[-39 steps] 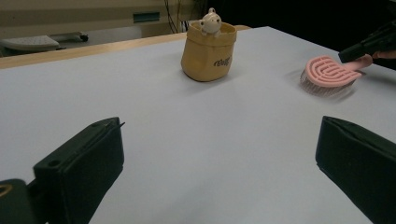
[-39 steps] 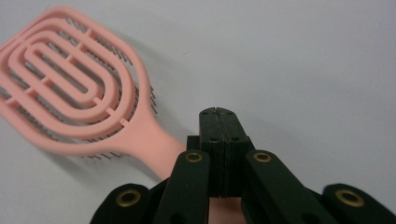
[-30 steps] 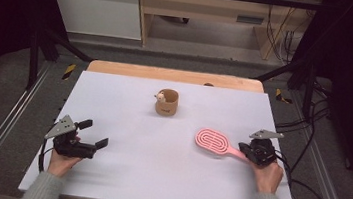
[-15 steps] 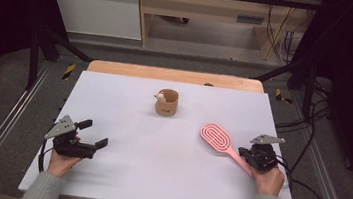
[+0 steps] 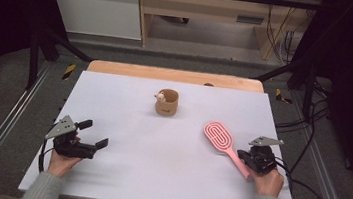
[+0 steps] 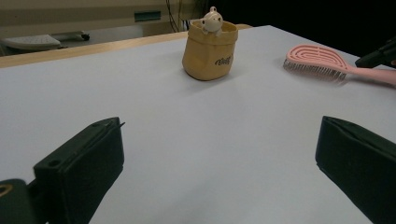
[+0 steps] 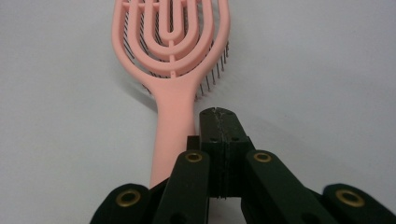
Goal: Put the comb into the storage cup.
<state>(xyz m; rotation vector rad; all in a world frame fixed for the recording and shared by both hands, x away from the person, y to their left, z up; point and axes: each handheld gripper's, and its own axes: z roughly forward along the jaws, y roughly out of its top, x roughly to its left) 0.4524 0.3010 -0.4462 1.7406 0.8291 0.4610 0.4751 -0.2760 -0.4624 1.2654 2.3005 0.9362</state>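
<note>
The right gripper (image 5: 254, 159) rests beside the pink brush's (image 5: 224, 144) handle, jaws closed on nothing — perhaps to nudge it over the white surface (image 5: 155, 177). The left gripper (image 5: 91, 134) waits with its jaws wide open, pointing toward the tan cup (image 5: 167, 102) — seemingly on standby.

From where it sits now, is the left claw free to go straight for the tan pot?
Probably yes. The left claw stands open, holding nothing, and bare white table lies between it and the tan pot. The pink brush lies off to the right, clear of that path.
</note>
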